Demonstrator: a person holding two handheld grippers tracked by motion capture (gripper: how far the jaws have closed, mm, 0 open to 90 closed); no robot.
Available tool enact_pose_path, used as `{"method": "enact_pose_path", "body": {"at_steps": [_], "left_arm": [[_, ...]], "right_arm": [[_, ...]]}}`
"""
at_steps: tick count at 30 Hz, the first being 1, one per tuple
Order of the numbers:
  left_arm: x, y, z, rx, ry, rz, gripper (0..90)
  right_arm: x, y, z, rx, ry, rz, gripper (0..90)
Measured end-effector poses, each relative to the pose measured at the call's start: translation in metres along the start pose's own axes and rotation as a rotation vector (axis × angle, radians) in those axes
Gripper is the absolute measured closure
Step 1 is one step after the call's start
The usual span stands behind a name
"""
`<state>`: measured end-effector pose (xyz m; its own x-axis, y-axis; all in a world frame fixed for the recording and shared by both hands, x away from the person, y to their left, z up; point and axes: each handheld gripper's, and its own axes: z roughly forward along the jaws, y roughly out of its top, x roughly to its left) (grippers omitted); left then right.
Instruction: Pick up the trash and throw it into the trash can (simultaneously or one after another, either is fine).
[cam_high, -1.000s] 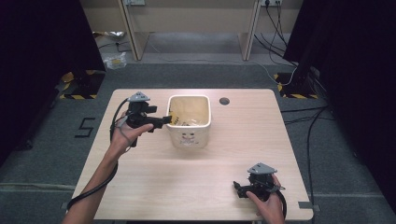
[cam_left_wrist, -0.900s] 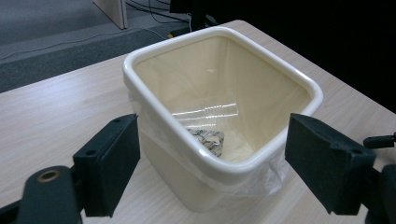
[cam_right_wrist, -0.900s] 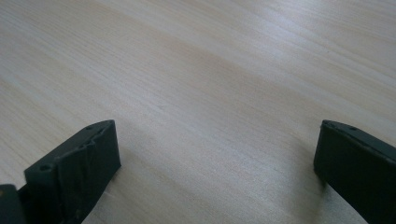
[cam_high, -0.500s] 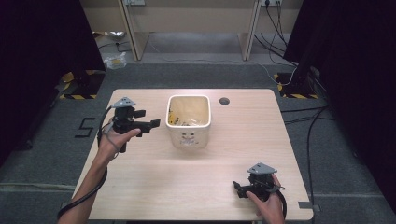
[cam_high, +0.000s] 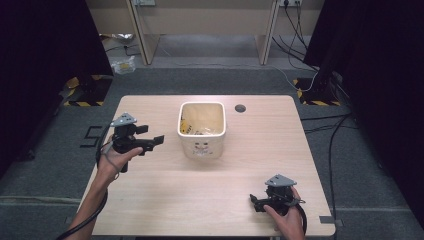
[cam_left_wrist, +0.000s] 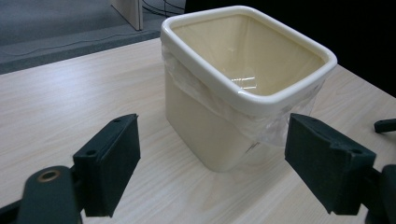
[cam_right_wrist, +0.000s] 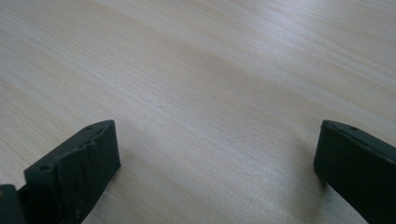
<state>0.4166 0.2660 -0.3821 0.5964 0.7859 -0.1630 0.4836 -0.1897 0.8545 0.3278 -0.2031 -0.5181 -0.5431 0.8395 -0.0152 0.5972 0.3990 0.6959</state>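
A cream square bin (cam_high: 202, 131) with a clear plastic liner stands at the middle of the wooden table (cam_high: 165, 190); yellow bits lie inside it. In the left gripper view the bin (cam_left_wrist: 224, 102) stands upright just ahead of the jaws. My left gripper (cam_high: 156, 139) hovers left of the bin, open, jaws pointing at it, nothing between them (cam_left_wrist: 212, 172). My right gripper (cam_high: 254, 202) rests low near the table's front right edge, open, with bare wood between its jaws (cam_right_wrist: 217, 163).
A small dark round hole (cam_high: 240, 107) sits in the table behind and to the right of the bin. Cables trail from both grippers. Desk legs, cables and a plastic bag (cam_high: 122, 65) lie on the grey floor beyond the table.
My left gripper has drawn back from the bin's left rim, moving left and toward the table's front. The right gripper has stayed put.
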Motion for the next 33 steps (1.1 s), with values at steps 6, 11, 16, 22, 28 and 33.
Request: {"method": "enact_pose_path", "body": {"at_steps": [6,11,16,22,28,33], "left_arm": [[0.001,-0.010,0.000,0.005,-0.003,-0.006,17.5],[0.001,-0.018,-0.001,-0.001,-0.012,-0.017,17.5],[0.001,-0.023,0.000,0.006,-0.017,-0.016,17.6],[0.000,-0.030,-0.001,-0.003,-0.016,-0.013,17.5],[-0.002,-0.041,0.002,0.004,-0.014,-0.008,17.5],[-0.002,-0.050,0.006,0.015,-0.019,-0.002,17.5]], "right_arm": [[0.000,0.000,0.000,0.001,0.000,0.002,0.4],[0.000,0.000,0.000,0.001,0.000,0.001,0.5],[0.000,0.000,0.000,0.000,0.000,0.000,0.6],[0.000,0.000,0.000,0.000,-0.001,0.000,0.6],[0.000,0.000,0.000,0.000,-0.001,0.000,0.6],[0.000,0.000,0.000,0.000,-0.001,0.000,0.6]]}}
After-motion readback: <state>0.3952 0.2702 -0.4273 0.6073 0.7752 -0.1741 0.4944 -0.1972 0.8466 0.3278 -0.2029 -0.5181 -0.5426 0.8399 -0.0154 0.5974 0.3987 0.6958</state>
